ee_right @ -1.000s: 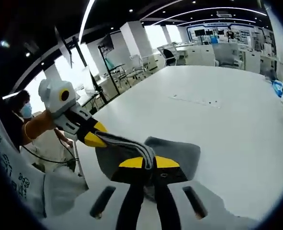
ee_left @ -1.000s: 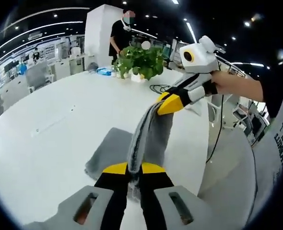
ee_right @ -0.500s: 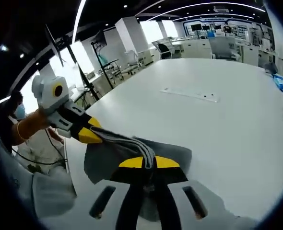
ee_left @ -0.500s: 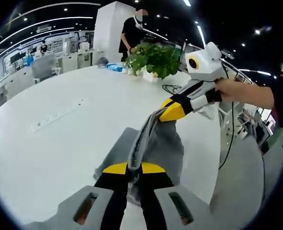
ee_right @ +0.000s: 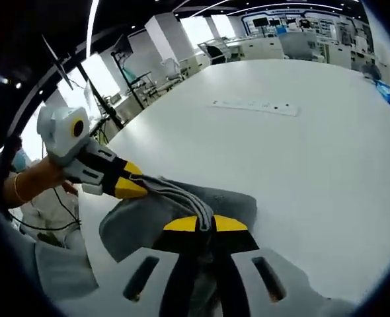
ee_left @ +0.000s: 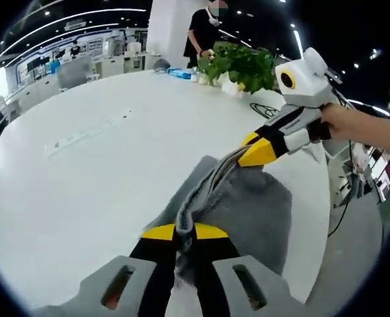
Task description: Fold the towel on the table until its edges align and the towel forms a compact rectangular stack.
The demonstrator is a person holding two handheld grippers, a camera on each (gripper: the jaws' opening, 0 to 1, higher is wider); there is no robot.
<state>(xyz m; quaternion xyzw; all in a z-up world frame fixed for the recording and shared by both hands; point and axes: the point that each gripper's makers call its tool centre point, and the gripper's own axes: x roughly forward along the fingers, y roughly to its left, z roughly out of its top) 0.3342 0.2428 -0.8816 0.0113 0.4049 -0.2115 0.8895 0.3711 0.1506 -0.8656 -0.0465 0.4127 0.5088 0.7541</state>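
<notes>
A grey towel [ee_left: 248,211] hangs folded over the white table [ee_left: 102,172], its top edge stretched between both grippers. My left gripper [ee_left: 184,231] is shut on one corner of that edge at the bottom of the left gripper view. The right gripper [ee_left: 248,150] comes in from the right there, held by a hand, and is shut on the other corner. In the right gripper view the right gripper [ee_right: 205,224] pinches the towel [ee_right: 149,218], and the left gripper [ee_right: 139,188] grips the towel's edge from the left.
A power strip [ee_left: 82,131] lies flat in the table, also seen as the strip [ee_right: 253,105]. A potted plant [ee_left: 238,65] and a blue object [ee_left: 180,72] stand at the far edge, with a person [ee_left: 205,30] behind. A cable [ee_left: 264,109] lies near the plant.
Both grippers have lowered and carried the towel forward over the table. More of the towel now rests spread on the surface instead of hanging.
</notes>
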